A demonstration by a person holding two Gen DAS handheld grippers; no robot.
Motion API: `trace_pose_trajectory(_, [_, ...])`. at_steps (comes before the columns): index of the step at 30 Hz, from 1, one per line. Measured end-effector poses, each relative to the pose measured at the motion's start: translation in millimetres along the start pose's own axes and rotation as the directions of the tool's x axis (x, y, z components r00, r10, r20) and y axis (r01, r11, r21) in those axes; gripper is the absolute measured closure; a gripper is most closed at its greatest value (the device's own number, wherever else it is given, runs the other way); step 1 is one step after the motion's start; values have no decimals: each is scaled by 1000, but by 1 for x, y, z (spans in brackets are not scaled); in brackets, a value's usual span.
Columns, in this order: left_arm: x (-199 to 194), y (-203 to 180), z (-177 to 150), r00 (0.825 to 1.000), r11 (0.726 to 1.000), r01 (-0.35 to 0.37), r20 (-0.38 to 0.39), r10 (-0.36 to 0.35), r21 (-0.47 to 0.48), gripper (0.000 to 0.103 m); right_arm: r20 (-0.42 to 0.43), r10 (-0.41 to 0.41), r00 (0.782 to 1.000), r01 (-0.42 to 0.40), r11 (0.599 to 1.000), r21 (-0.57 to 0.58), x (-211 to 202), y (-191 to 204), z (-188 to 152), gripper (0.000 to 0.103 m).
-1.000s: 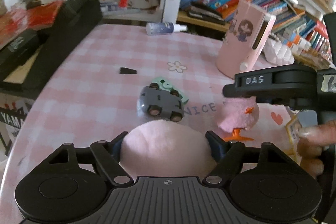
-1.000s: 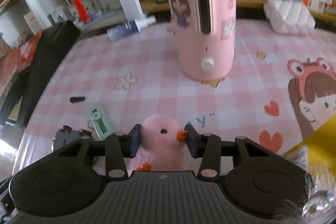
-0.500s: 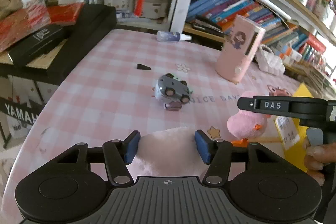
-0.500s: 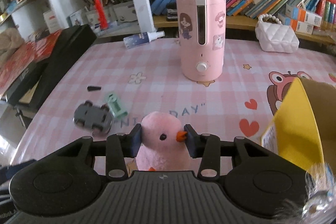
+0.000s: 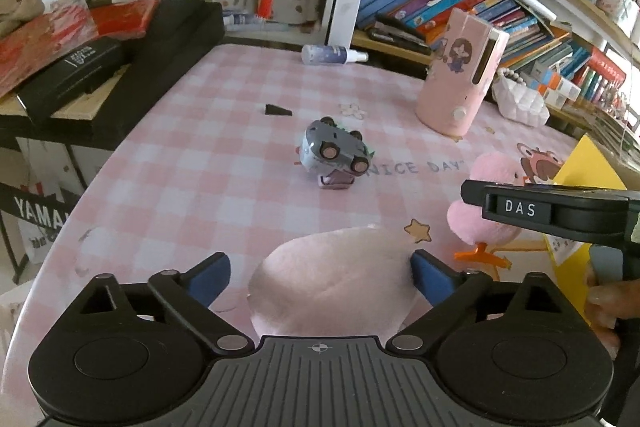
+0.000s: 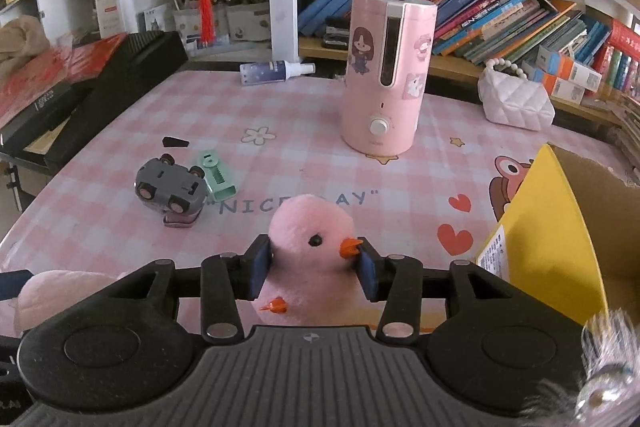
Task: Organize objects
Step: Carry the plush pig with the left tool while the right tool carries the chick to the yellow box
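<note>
- Chick (image 6: pixel 310 247), a pink plush with an orange beak, is held in the right hand-held gripper (image 6: pixel 314 265); its blue pads (image 6: pixel 262 261) press on both sides of the head, so the jaws are closed on it.
- Its orange feet hang free, so I judge that it is lifted a little above the desk (image 6: pixel 280 131), but the height is not clear.
- Left hand-held gripper (image 5: pixel 320 277) has a second pink plush (image 5: pixel 332 287) between its fingers. One pad (image 5: pixel 428 275) touches the plush on one side; on the other side there is a gap. The jaws stand rather wide, and I cannot tell if they really hold it or only frame it.
- In the left view, the right hand-held gripper with the chick is seen just beside, near the yellow box (image 5: pixel 584 179).
- Yellow box (image 6: pixel 560 227) stands open at the right edge of the desk, close to the chick. I think this is the place for the toys, but the task does not say it.
- Step in hand, as I judge: carrying the chick to the box.
- Next move calls for bringing the chick over the open top, clear of the yellow flap, and then opening the jaws.
- Still lying on the desk, well apart from the box: a grey toy car (image 6: pixel 170 187) on its back and a green piece (image 6: pixel 216 177) touching it.
- Pink humidifier (image 6: pixel 386 79) stands upright behind and is not in the way.
</note>
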State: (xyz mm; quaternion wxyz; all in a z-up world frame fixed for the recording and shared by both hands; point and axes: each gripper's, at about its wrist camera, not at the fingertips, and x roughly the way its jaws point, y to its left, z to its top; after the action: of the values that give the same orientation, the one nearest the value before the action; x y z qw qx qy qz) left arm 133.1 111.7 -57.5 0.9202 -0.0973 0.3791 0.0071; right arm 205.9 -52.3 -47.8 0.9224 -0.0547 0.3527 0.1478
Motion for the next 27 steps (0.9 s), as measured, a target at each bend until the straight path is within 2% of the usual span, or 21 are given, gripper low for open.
trace_pose_trajectory(4, [9, -2, -2, 999, 1000, 21, -38, -21, 7, 3, -29, 3, 1000, -3, 1000, 6, 11, 0, 1, 55])
trace_pose_trajectory(10, [29, -7, -6, 993, 999, 25, -117, -20, 38, 4, -75, 21, 997, -20, 1000, 9, 26, -1, -2, 56])
trace_pose_trajectory(11, [29, -8, -7, 993, 999, 22, -114, -17, 45, 12, -73, 23, 997, -23, 1000, 4, 26, -1, -1, 57])
trace_pose_trajectory(15, [24, -13, -5, 996, 997, 23, -86, -17, 79, 23, -76, 28, 997, -31, 999, -32, 27, 0, 0, 58])
trace_pose_trajectory(16, [21, -14, -5, 997, 997, 19, -77, -13, 81, 24, -79, 28, 996, -31, 999, -39, 28, 0, 0, 57])
trace_pose_trajectory(19, [11, -9, -2, 998, 998, 8, -63, -4, 60, 24, -95, 29, 995, -33, 999, -37, 30, 0, 0, 39])
trace_pose_trajectory(21, [5, -4, -1, 998, 999, 8, -57, -6, 33, 24, -106, 24, 994, -29, 999, -45, 34, 0, -2, 42])
trace_pose_trajectory(23, [0, 0, 0, 999, 1000, 0, -50, 1, 13, 24, -131, 27, 991, -34, 998, -52, 39, 1, -4, 50])
trace_pose_trajectory(27, [-9, 3, 2, 999, 1000, 4, -35, -4, -15, 24, -118, 24, 993, -34, 996, -78, 37, 5, -6, 52])
